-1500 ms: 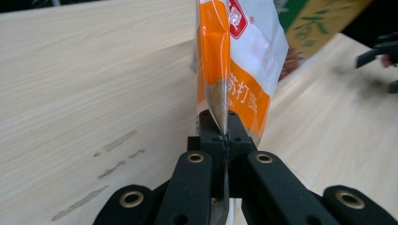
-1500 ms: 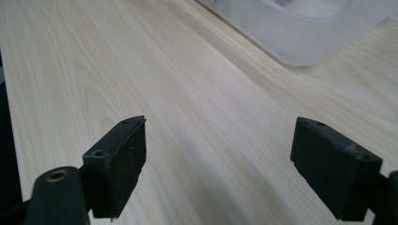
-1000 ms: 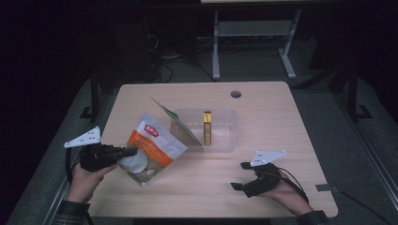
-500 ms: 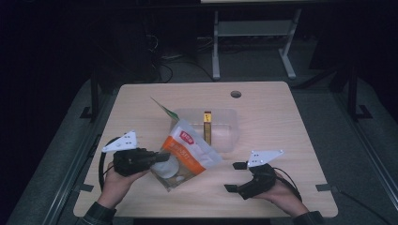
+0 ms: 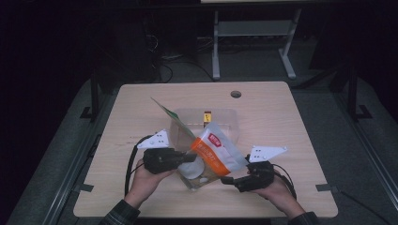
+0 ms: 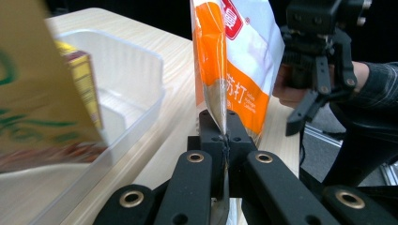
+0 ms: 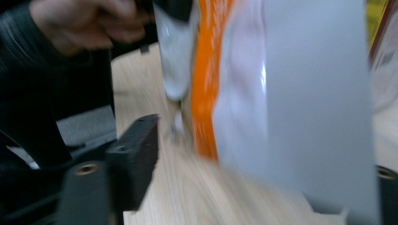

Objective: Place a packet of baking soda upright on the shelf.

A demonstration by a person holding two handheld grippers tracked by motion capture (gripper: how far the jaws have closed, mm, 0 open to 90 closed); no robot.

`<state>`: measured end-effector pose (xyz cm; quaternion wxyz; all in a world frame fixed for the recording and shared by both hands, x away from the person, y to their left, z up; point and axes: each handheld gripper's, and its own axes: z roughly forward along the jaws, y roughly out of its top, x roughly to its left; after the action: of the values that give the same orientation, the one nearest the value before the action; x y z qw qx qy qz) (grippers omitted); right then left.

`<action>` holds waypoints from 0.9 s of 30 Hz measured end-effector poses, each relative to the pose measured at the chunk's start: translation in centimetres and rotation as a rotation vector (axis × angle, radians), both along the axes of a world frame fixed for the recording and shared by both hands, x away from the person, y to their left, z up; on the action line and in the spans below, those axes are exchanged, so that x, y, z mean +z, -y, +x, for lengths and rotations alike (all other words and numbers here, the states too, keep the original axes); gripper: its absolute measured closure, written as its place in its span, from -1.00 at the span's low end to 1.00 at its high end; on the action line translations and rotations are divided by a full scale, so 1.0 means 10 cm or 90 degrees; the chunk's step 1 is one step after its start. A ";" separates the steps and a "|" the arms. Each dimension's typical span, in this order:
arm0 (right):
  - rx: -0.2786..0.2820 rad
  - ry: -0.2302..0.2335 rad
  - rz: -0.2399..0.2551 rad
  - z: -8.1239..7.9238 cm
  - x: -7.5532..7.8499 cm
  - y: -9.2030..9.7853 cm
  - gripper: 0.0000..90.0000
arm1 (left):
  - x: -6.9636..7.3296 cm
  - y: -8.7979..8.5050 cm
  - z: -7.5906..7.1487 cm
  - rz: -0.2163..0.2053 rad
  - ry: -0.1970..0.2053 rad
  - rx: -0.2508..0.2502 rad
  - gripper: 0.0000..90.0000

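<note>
An orange and white snack bag (image 5: 213, 152) is held upright above the table's front. My left gripper (image 5: 192, 158) is shut on its sealed edge; in the left gripper view both jaws pinch that seam (image 6: 224, 136) below the bag (image 6: 239, 51). My right gripper (image 5: 231, 178) points left at the bag's lower corner. In the right gripper view the bag (image 7: 286, 93) stands between the jaws of my right gripper (image 7: 263, 187), which have just been closing. The left fingertip (image 7: 138, 154) is still apart from the bag.
A clear plastic tub (image 5: 225, 119) sits mid-table with a yellow box (image 5: 207, 116) in it. A tan and green packet (image 5: 162, 108) leans on the tub's left side. A round hole (image 5: 235, 94) lies near the table's far edge.
My left gripper has carried the bag rightward and nearer the front, up to the right gripper. The bag's corner now lies between the right jaws, which stand narrower.
</note>
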<state>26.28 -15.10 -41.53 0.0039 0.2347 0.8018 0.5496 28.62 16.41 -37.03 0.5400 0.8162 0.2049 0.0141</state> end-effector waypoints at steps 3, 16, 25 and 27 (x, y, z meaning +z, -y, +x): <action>0.002 -0.001 0.042 0.02 0.05 0.07 0.15 | -0.03 0.07 0.01 0.005 0.002 -0.006 1.00; 0.009 -0.040 0.081 0.07 0.02 0.13 0.99 | -0.07 0.14 0.04 -0.010 -0.007 -0.009 0.99; 0.029 0.001 0.080 0.05 0.16 0.09 1.00 | -0.15 0.22 0.07 0.019 0.009 -0.005 0.99; 0.023 0.009 0.081 0.06 0.19 0.11 1.00 | -0.15 0.24 0.07 0.020 0.011 -0.009 0.98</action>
<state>26.84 -16.22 -39.59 -0.0149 0.2162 0.7694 0.6009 29.32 14.05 -38.58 0.5289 0.8259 0.1942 0.0205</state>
